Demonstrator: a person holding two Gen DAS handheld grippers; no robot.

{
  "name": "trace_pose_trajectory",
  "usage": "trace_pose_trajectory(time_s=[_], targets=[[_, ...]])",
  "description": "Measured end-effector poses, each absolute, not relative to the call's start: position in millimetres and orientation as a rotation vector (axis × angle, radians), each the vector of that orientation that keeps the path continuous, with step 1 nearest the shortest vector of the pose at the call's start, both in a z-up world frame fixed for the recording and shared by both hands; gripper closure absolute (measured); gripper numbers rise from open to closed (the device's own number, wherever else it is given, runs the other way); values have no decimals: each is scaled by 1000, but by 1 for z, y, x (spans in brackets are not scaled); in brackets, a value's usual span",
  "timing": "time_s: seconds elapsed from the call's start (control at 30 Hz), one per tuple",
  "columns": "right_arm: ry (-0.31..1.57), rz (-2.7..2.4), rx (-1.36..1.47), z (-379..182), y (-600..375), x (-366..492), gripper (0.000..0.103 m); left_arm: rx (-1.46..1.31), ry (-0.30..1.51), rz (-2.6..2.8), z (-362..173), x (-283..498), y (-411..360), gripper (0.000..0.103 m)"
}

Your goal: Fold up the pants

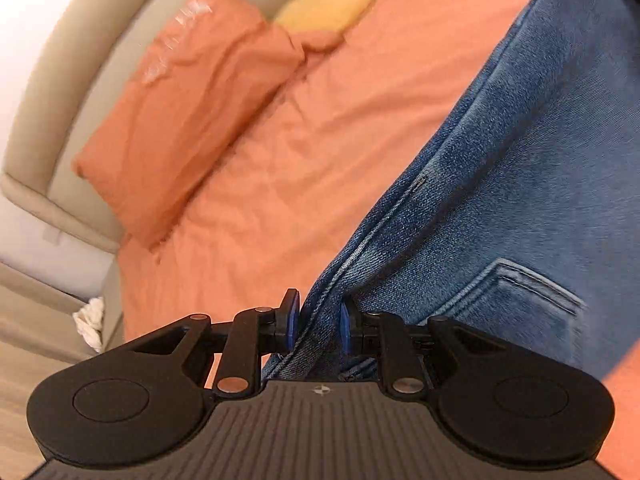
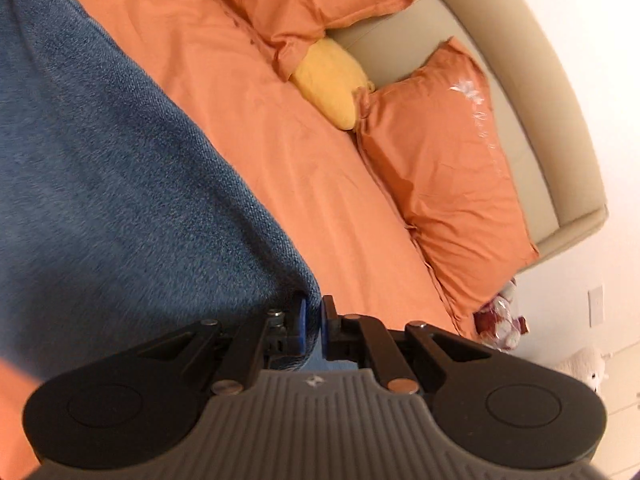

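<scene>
Gripping the jeans (image 1: 520,160), left gripper (image 1: 318,326) and right gripper (image 2: 314,326) both pinch an edge. Next, I judge: lay them flat on the orange bedspread (image 2: 300,168).

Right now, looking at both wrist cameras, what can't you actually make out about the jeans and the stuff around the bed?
- Jeans: legs and hems run off the top edge in both views; overall fold state unknown.
- Fabric inside the left hand-held gripper: which part is clamped is hidden by the gripper body.
- Right hand-held gripper: same, denim edge only.
- Red and white object beside the bed, right view: too small and blurred to identify.
</scene>
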State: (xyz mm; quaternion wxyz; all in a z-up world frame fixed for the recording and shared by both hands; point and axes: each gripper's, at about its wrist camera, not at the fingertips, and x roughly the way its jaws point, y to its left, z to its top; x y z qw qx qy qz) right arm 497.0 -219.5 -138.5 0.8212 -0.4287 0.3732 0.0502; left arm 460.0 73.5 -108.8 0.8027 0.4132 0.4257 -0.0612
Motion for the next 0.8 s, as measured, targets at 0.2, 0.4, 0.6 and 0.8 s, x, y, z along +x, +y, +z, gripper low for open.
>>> trace_pose_trajectory(time_s=[0.2, 0.4, 0.6, 0.8], targets=[[912, 154, -951, -206, -202, 550, 103, 860, 986, -158, -169, 498, 80, 80], [948, 194, -964, -236, -199, 550, 103, 876, 976, -187, -196, 496, 82, 80], [869, 166, -961, -209, -202, 536, 103, 838, 853, -194, -162, 485, 89, 80], [926, 108, -904, -208, -193, 569, 103, 838, 897, -149, -164, 525, 78, 79]])
